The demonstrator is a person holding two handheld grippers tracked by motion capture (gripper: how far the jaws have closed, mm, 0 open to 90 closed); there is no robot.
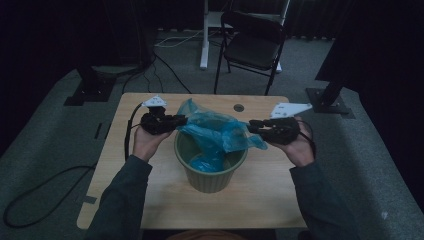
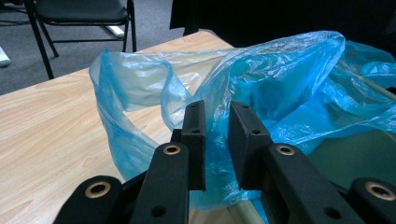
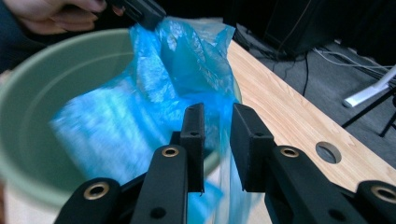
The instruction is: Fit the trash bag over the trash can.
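Bag (image 1: 216,131) in bin (image 1: 210,172); chair (image 2: 79,11) behind.

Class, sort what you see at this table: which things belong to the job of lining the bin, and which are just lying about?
In the job:
- blue plastic bag
- green bin
- left tool, film between its jaws
- right tool, film between its jaws

Just lying about:
- black folding chair
- floor cables
- white stand leg

Your high view was dim and murky, dark toward its edges. Your right gripper view smeared the blue bag (image 3: 154,98) with motion blur; your left gripper view stayed sharp.
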